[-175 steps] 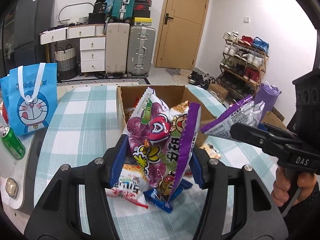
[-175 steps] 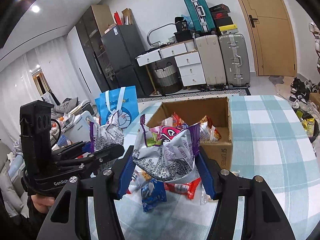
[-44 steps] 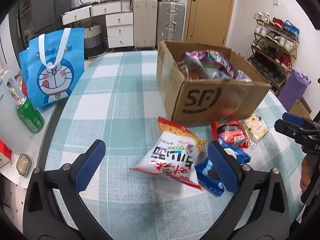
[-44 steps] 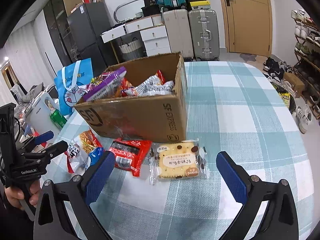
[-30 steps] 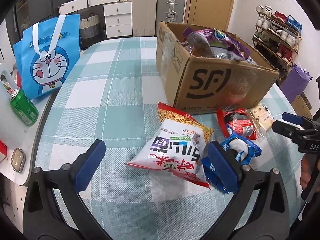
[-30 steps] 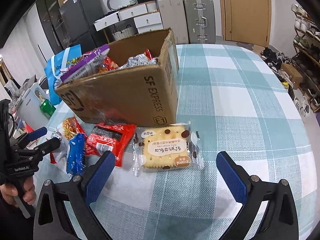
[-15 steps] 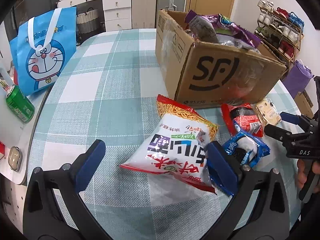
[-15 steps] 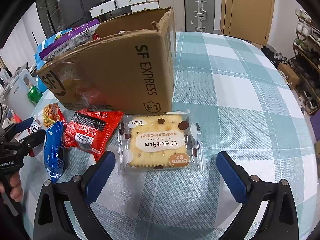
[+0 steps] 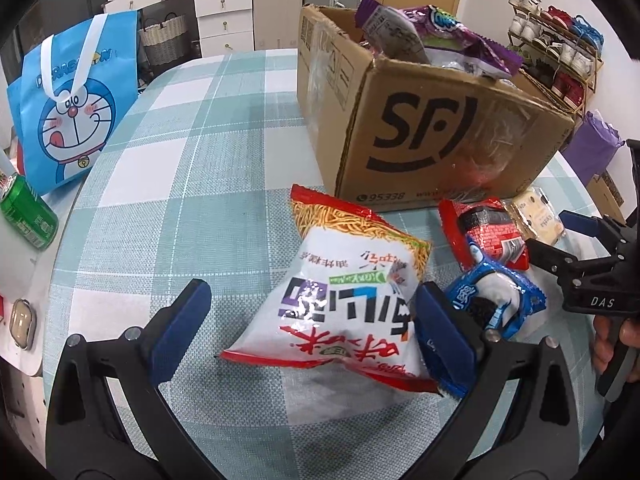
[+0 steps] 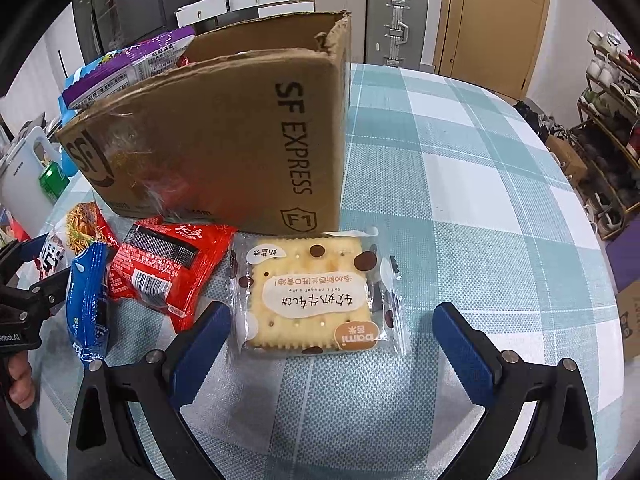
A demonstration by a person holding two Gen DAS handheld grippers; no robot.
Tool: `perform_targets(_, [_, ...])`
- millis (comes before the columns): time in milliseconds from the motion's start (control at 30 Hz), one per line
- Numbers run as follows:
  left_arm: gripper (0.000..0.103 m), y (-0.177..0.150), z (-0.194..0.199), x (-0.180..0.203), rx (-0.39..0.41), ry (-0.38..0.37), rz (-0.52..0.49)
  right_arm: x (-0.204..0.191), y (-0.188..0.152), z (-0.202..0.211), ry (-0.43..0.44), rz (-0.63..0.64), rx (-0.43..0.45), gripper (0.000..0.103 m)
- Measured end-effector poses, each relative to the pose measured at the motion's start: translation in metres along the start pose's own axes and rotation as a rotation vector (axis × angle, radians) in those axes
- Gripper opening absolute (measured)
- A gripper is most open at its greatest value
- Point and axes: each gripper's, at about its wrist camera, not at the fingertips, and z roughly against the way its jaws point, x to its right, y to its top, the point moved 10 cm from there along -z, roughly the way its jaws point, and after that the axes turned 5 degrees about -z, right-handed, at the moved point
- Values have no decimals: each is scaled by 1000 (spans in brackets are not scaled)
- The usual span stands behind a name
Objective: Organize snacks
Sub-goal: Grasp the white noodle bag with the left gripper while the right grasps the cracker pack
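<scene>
now that both earlier bags sit in the cardboard box, the left gripper drops wide-spread over the noodle bag, the right gripper wide-spread around the biscuit pack on the table: next pickups.

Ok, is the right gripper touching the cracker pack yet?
Apart. The right wrist view shows the right gripper open, with checked cloth visible between each blue finger and the cracker pack.

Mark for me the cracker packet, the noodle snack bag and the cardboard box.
cracker packet [image 10: 310,298], right wrist view, on the white label at its middle.
noodle snack bag [image 9: 344,292], left wrist view, on the white printed front.
cardboard box [image 10: 224,140], right wrist view, on the bare side wall facing the camera.
</scene>
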Motion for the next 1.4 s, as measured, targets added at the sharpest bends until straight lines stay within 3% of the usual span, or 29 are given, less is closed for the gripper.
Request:
perform_targets(133, [101,-2,-3,-2,-8,-14,10,1,-1,0,-3,2,10,99])
perform_targets(600, [100,-3,-2,-1,-6,-9,6,5,-7,21,4,-14,45,64])
perform_targets(1000, [94,-3,1,2,-3,-30,4,6,-12,35,49,-57,86,62])
perform_targets(1200, [76,-3,3,9,9,-64,-3,11,-15,46,52,-80,111,62])
perform_targets(1400, [72,-3,7,10,23,-69,6,14,-17,56,59,-93,136,62])
